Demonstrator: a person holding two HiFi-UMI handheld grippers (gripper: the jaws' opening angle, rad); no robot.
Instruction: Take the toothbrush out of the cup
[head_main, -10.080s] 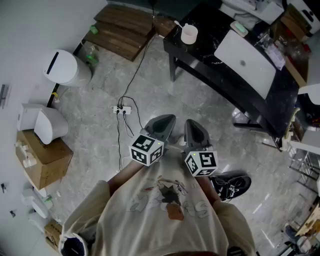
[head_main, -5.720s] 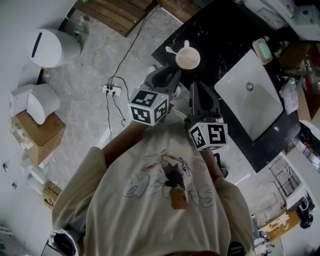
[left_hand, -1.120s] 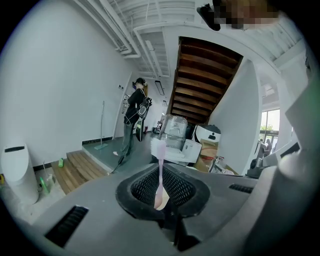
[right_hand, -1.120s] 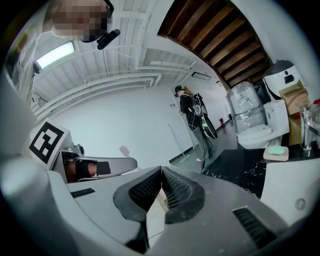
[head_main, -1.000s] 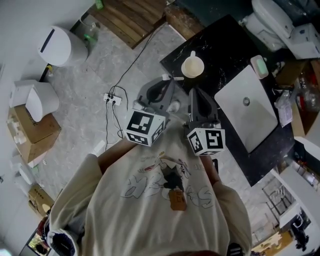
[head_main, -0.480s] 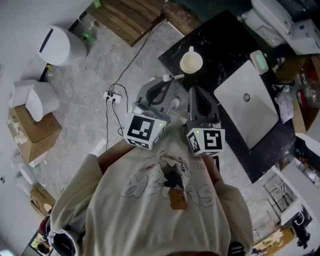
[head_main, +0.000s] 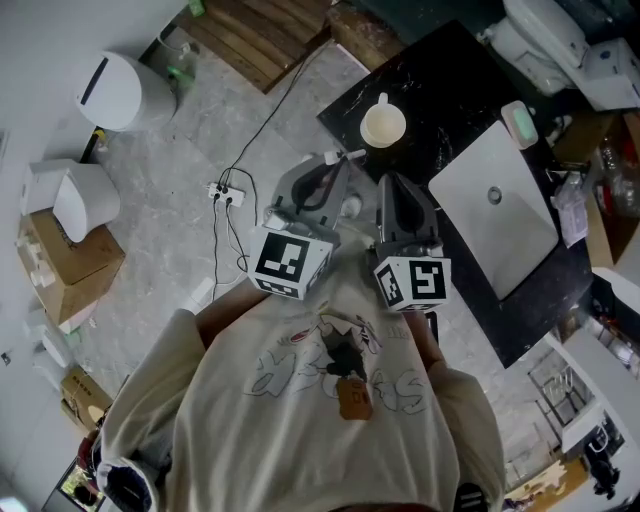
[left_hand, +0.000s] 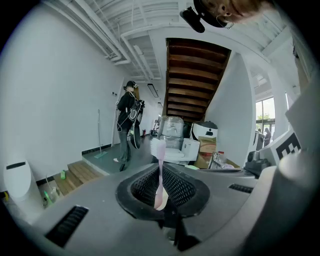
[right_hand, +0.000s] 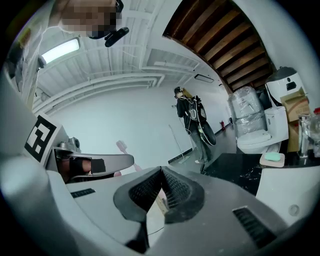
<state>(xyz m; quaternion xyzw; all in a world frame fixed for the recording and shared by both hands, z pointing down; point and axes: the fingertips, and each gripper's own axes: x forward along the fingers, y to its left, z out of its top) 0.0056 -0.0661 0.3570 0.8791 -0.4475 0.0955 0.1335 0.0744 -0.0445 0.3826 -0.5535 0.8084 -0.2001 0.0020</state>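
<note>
Head view: the left gripper (head_main: 322, 178) holds the toothbrush (head_main: 343, 156) clear of the cup (head_main: 383, 125), which stands on the black table (head_main: 450, 80). The right gripper (head_main: 392, 190) is just beside it.

Left gripper view: the 2 jaws are clamped on the toothbrush's pale handle (left_hand: 160, 172) — bristle end up.

Right gripper view: the jaws are pressed together, holding nothing I can make out — the brush head (right_hand: 121, 146) shows beyond.

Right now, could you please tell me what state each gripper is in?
Left gripper: shut on the pink toothbrush.
Right gripper: shut, holding nothing.
</note>
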